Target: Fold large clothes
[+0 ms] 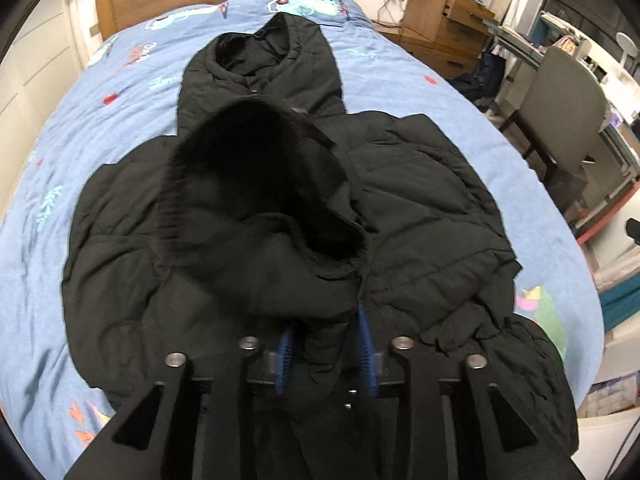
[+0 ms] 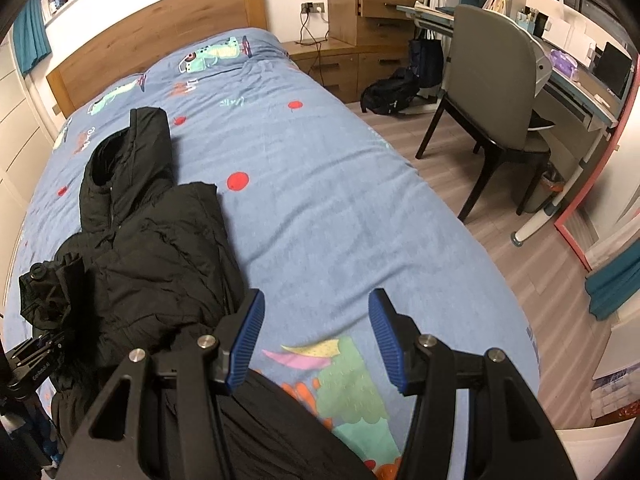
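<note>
We see a black padded jacket point(image 1: 420, 200) lying crumpled on the blue patterned bedspread, its hood point(image 1: 276, 40) pointing to twelve o'clock toward the headboard. A ribbed cuff point(image 1: 256, 184) gapes open over the jacket's middle, and from the right wrist view the garment point(image 2: 160, 248) lies at nine o'clock.

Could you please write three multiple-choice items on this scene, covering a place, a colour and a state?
1. Where does the black jacket lie?
A. on the bed
B. on the chair
C. on the floor
2. What colour are the gripper pads?
A. red
B. blue
C. green
3. How is the right gripper?
A. shut on the jacket
B. open, holding nothing
C. shut on the bedspread

Answers:
1. A: the jacket is spread over the bed.
2. B: the pads are blue.
3. B: the right gripper has its jaws apart, with only bedspread showing between them.
</note>
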Action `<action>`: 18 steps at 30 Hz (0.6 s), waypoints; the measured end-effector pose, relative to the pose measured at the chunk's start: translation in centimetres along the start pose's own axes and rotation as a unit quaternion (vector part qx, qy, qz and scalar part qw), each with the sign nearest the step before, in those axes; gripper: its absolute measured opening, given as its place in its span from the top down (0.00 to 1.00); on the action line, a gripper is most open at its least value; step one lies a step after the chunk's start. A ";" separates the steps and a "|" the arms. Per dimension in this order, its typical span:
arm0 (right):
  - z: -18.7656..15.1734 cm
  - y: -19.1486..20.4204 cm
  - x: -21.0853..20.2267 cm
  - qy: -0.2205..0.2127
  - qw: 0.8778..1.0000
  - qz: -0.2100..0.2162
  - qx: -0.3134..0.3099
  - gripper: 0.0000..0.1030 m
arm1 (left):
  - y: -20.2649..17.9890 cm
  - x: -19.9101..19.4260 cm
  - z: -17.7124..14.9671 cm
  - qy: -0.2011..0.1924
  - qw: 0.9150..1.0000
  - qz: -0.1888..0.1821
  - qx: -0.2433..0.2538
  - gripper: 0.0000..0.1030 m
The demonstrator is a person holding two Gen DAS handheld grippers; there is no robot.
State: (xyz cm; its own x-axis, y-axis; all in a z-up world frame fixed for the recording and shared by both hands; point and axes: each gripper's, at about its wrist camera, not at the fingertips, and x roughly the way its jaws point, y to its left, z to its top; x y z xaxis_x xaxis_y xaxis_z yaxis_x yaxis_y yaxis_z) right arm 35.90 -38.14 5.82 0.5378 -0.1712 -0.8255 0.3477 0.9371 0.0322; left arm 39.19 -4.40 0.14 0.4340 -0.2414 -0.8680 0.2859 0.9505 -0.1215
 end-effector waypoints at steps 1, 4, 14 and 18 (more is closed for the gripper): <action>-0.1 0.2 0.0 0.001 1.000 0.000 -0.001 0.49 | -0.2 0.0 -0.1 -0.002 1.000 -0.003 0.001 0.66; -0.2 0.7 -0.1 0.001 1.000 0.003 -0.007 0.49 | -0.9 -0.1 -0.2 -0.005 1.000 -0.013 0.008 0.57; 0.4 4.2 -0.4 -0.006 0.999 0.024 -0.035 0.49 | 1.7 -3.3 -0.5 -0.036 0.999 -0.018 -0.015 0.54; 0.2 7.1 0.1 -0.003 0.997 0.044 -0.056 0.49 | 4.9 -5.0 -1.1 -0.049 0.998 0.005 -0.039 0.54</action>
State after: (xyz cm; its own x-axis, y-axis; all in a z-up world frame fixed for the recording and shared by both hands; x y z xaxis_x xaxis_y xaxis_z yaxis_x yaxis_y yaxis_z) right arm 38.61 -31.60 6.08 0.5675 -0.0874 -0.8187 0.2106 0.9767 0.0417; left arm 37.45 1.66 3.31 0.5191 -0.2454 -0.8187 0.2144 0.9646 -0.1532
